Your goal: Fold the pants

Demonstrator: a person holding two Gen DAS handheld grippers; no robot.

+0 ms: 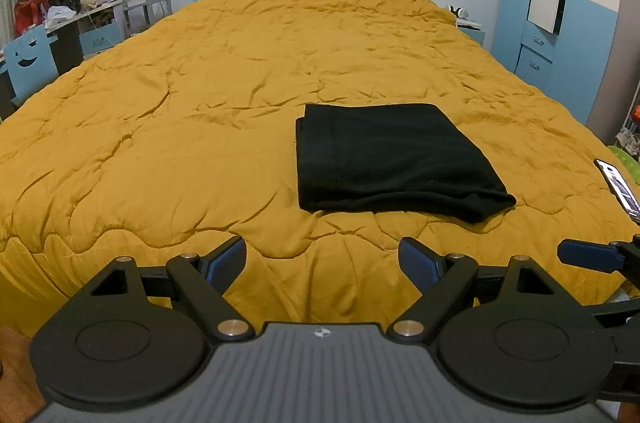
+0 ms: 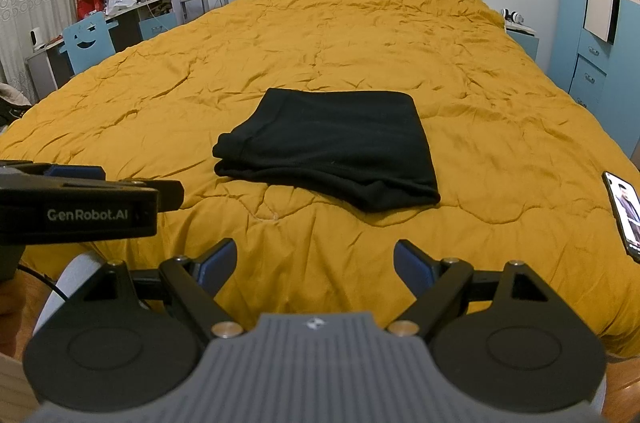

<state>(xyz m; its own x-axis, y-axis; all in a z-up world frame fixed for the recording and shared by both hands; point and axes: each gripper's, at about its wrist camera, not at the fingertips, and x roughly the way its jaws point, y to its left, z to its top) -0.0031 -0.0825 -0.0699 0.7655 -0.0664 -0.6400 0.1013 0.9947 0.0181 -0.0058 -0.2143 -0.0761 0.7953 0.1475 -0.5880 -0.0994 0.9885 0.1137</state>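
Black pants (image 1: 384,159) lie folded into a compact, several-layered rectangle on the yellow quilt (image 1: 200,83) of the bed, toward its near edge, phone (image 1: 618,189) well apart at right. Cloth looks soft, light, limp and non-slip; best taken at the 2 near corners, pinching all layers. Long axis seems to run near-to-far, thick rounded edge facing the left hand-held gripper (image 1: 322,257) and right hand-held gripper (image 2: 314,259), both spread wide, empty, short of the pants.
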